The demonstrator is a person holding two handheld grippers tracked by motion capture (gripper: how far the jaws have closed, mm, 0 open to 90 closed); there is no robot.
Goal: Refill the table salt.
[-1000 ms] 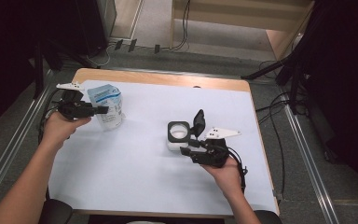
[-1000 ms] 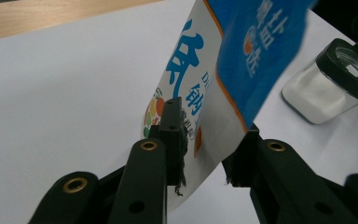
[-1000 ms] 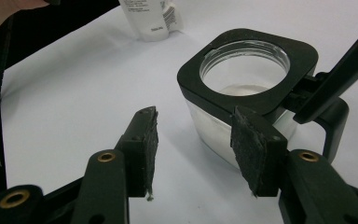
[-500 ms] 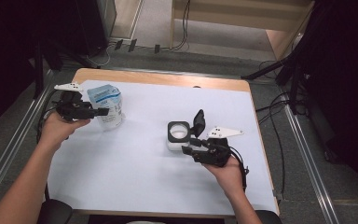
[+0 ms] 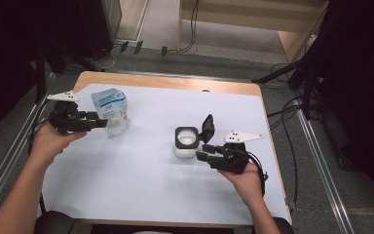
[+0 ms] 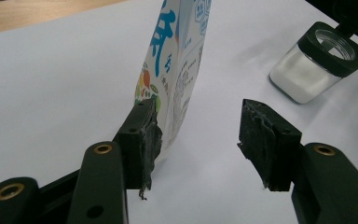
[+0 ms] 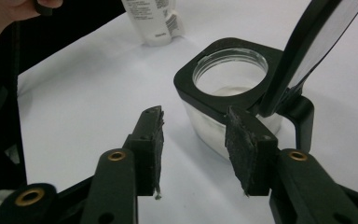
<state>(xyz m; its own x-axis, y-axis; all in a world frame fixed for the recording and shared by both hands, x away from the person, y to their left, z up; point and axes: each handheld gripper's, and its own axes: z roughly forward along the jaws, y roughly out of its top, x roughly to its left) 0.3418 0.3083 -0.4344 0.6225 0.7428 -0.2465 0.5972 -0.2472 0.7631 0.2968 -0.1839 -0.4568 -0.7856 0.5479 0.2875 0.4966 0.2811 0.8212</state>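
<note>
At the left of the high view, the person's left hand (image 5: 48,141) holds the left gripper (image 5: 101,123) beside the white printed standing pouch with blue lettering (image 5: 112,111), which stands upright on the white sheet covering the wooden table (image 5: 126,190), toward its far left corner. In the left gripper view the jaws stand apart: the left-hand pad (image 6: 145,140) lies against the pouch's lower edge while the other pad (image 6: 260,140) is clear of it, so nothing is clamped. The pouch's top is cut off by that view's upper edge and its print is too partial to read. Near the table's middle stands the square clear jar with a black collar and white powder inside (image 5: 186,141), its hinged black lid (image 5: 207,127) tilted up and open. The right gripper (image 5: 200,155), held in the right hand (image 5: 246,178), sits just beside the jar's near right side. In the right gripper view its jaws are parted, one pad (image 7: 247,149) overlapping the jar's corner; contact cannot be confirmed. The raised lid hides part of the sheet behind it. Dark cables (image 5: 292,122) run over the floor right of the table.
</note>
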